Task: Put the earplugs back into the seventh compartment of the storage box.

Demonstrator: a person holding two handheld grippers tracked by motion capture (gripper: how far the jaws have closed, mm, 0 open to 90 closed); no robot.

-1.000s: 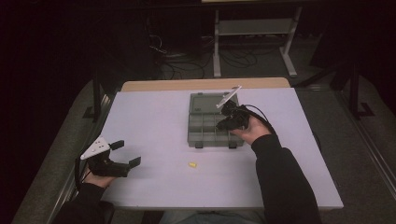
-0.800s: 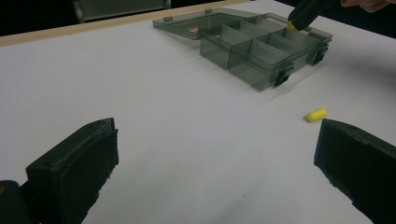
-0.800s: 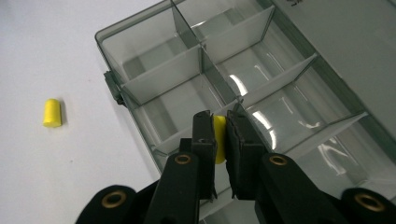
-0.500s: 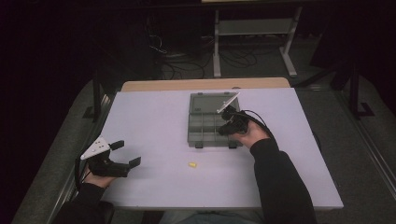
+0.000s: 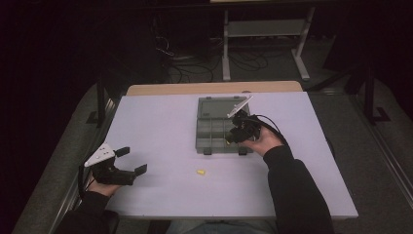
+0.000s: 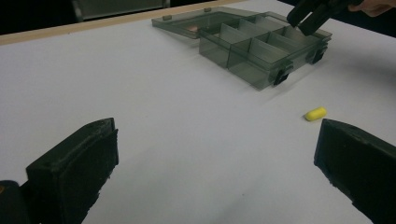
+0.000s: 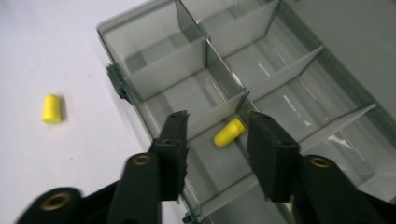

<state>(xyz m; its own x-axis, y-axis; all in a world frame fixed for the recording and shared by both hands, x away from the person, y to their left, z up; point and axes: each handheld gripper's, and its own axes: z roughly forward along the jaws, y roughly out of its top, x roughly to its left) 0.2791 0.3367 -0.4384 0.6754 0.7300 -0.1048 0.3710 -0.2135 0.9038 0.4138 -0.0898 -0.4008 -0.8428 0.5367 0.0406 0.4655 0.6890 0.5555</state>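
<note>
A smoky clear compartment box (image 5: 214, 127) lies open mid-table, its lid flat behind it. My right gripper (image 7: 216, 135) tilts down over the box's near right compartments. Its jaws have just been opening, and a yellow foam plug (image 7: 229, 132) lies loose between them on a compartment floor, touching neither pad. A second yellow plug (image 5: 200, 171) lies on the white table in front of the box, also visible in the left gripper view (image 6: 315, 113). My left gripper (image 5: 130, 161) rests open at the table's near left, with nothing between its jaws (image 6: 215, 158).
The white tabletop (image 5: 156, 126) has bare room left of the box and along the front edge. A wooden strip (image 5: 209, 87) runs along the far edge. Beyond it stand a metal stand (image 5: 265, 34) and cables on the dark floor.
The right hand has shifted slightly toward the box's near edge and tipped lower over the compartments. The left hand and the plug on the table have stayed put.
</note>
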